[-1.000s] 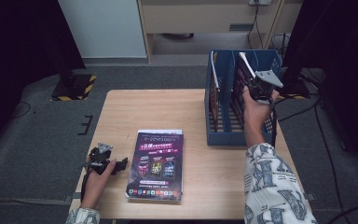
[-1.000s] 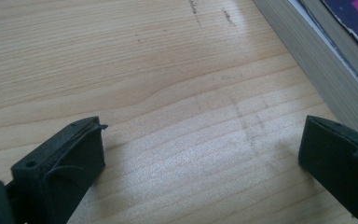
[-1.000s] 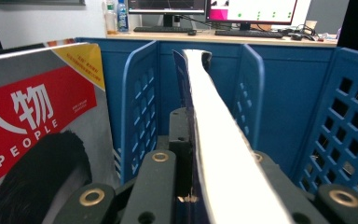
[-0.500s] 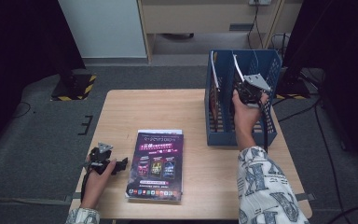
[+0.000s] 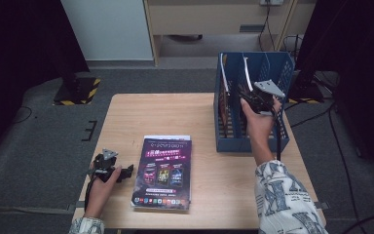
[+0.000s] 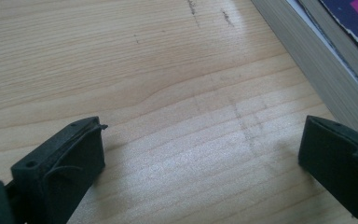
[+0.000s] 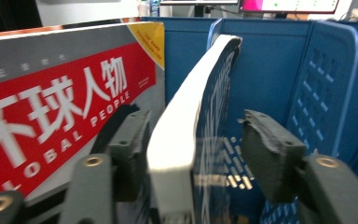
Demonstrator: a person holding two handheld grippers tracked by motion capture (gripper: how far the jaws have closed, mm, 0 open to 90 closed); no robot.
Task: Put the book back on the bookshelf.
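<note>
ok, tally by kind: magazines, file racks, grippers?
Magazines: 3, namely the dark one lying flat on the table, the red-covered one upright in the rack, and the blue one between the right gripper's jaws.
Blue file racks: 1.
Grippers: 2, the left gripper and the right gripper.
Total: 6.

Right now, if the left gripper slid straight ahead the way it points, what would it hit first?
Probably the magazine. The left gripper is open over bare table, and the magazine's page edge crosses its path ahead to the right, though depth is hard to judge.
</note>
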